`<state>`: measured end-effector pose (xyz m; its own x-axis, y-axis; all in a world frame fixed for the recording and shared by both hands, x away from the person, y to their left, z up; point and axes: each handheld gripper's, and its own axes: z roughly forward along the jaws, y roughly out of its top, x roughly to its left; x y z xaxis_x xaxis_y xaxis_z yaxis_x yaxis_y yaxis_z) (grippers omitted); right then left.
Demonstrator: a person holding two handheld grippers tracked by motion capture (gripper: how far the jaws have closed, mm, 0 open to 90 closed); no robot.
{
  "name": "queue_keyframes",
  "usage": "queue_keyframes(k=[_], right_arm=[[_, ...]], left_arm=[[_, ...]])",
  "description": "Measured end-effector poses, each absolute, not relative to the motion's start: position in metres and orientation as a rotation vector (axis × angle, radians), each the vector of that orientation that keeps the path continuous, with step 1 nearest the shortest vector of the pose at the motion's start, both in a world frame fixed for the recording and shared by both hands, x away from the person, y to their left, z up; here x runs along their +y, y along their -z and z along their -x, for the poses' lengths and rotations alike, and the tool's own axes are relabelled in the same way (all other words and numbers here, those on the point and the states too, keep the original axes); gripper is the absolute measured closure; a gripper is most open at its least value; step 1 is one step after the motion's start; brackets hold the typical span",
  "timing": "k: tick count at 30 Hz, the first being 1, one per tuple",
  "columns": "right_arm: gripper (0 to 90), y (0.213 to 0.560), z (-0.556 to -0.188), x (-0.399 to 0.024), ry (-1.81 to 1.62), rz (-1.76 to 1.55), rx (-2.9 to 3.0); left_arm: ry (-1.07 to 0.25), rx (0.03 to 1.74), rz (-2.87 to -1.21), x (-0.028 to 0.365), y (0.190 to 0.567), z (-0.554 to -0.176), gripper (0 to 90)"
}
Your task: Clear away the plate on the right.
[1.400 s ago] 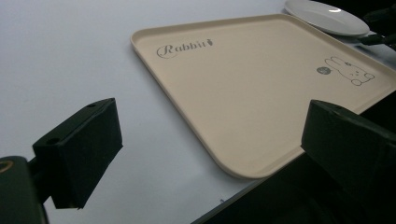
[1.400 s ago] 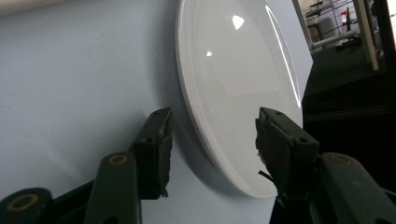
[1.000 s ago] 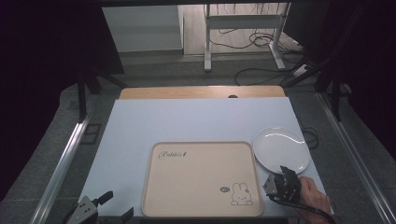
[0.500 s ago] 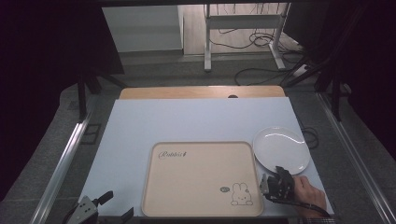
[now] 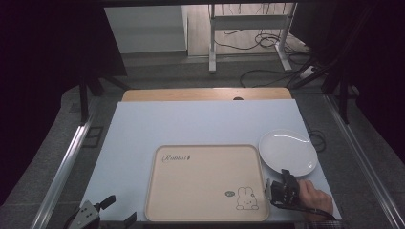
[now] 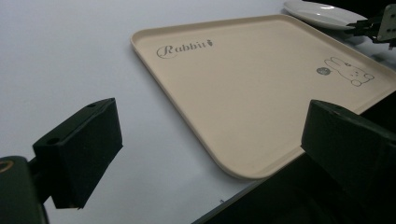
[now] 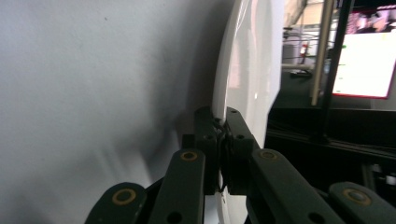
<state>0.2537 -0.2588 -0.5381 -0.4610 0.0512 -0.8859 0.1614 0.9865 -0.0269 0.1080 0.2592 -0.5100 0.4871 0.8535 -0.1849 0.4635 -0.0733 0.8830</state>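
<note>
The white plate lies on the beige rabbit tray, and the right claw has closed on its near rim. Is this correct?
Not quite. The white plate lies on the table beside the beige rabbit tray, just off its far right corner, as the high view shows. The rest holds: the right claw has just closed on its near rim.

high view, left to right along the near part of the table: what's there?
Left gripper → tray → right gripper, shut on the near rim of the plate, which lies beside the tray's far right corner.
</note>
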Motion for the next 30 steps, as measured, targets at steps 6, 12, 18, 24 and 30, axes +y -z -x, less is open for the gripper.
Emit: queue_keyframes(k=[6, 12, 18, 24, 30], right_arm=[[85.6, 0.533, -0.25, -0.258, 0.116, -0.145, 2.018], [85.6, 0.527, -0.244, -0.255, 0.103, -0.128, 1.985], [85.1, 0.523, -0.24, -0.251, 0.068, -0.114, 2.019], [85.0, 0.518, -0.234, -0.244, 0.054, -0.086, 1.998], [84.9, 0.514, -0.227, -0.236, 0.034, -0.061, 1.988]], left_arm=[[-0.477, 1.132, -1.705, 0.259, 0.51, -0.108, 4.6], [-0.476, 1.132, -1.702, 0.259, 0.51, -0.108, 4.6], [-0.475, 1.131, -1.701, 0.259, 0.51, -0.108, 4.6], [-0.475, 1.131, -1.702, 0.259, 0.51, -0.108, 4.6], [-0.476, 1.128, -1.704, 0.259, 0.51, -0.109, 4.6]])
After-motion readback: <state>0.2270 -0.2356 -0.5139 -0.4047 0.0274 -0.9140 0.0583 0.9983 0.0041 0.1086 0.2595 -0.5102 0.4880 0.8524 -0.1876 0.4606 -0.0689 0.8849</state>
